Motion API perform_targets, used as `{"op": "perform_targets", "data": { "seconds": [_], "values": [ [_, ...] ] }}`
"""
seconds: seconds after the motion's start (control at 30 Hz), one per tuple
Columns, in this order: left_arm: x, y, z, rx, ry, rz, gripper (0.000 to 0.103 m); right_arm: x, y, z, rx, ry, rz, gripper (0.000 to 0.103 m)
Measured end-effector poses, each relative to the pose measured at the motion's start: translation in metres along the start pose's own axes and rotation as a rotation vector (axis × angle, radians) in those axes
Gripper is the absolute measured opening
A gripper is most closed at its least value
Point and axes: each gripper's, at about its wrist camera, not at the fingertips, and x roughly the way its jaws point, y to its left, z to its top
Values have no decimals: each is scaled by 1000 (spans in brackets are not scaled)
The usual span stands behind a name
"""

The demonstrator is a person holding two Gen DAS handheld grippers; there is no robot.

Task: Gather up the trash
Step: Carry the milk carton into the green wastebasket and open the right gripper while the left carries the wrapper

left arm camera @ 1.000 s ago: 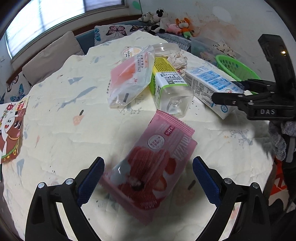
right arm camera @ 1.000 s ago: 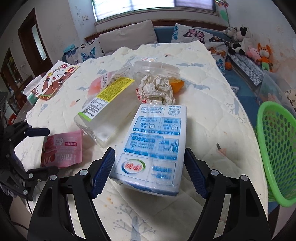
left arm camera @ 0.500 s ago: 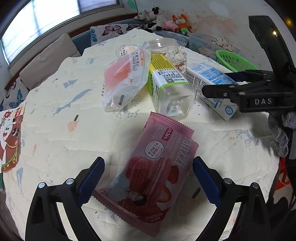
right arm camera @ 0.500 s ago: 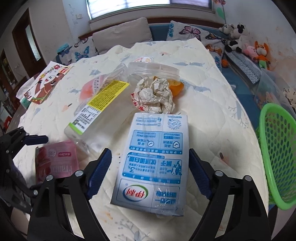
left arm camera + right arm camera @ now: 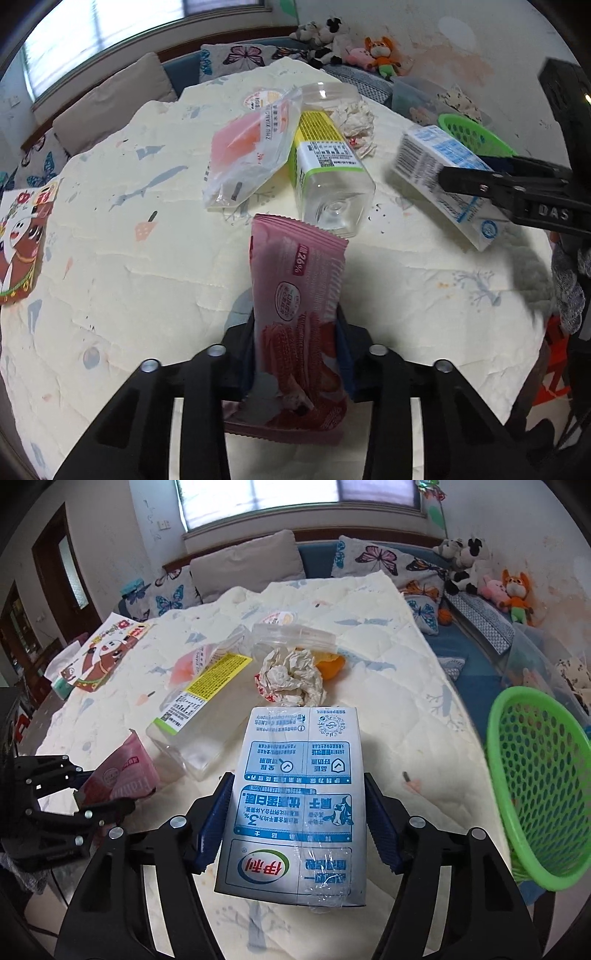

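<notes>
My left gripper [image 5: 295, 354] is shut on a pink snack wrapper [image 5: 299, 306] and holds it off the quilted table. My right gripper [image 5: 297, 823] is shut on a blue-and-white milk carton [image 5: 299, 786], lifted above the table; the carton also shows in the left wrist view [image 5: 439, 177]. A green mesh basket [image 5: 535, 794] stands at the table's right edge. A clear plastic bottle with a yellow-green label [image 5: 325, 170], a clear bag with pink contents [image 5: 251, 155] and crumpled paper [image 5: 291, 679] lie on the table.
A clear round tub [image 5: 295, 635] and an orange piece [image 5: 332, 664] lie behind the crumpled paper. A cartoon-printed box [image 5: 103, 653] sits at the far left. A sofa with butterfly pillows and plush toys [image 5: 480, 576] runs behind the table.
Both grippers went from open to shut: the left closed on the pink wrapper and raised it upright, the right closed on the milk carton and lifted it.
</notes>
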Motion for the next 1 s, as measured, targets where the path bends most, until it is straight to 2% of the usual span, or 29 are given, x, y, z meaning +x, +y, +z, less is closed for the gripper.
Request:
{"op": "perform_targets", "data": {
  "seconds": [0.5, 0.73, 1.0],
  "values": [
    [-56, -19, -2, -71, -104, -75, 30, -48, -47, -15, 39, -76, -43, 67],
    [-68, -41, 29, -62, -168, -132, 30, -57, -92, -17, 110, -87, -112, 67],
    [-53, -80, 76, -31, -179, -192, 30, -69, -156, -19, 189, -107, -212, 67]
  ]
}}
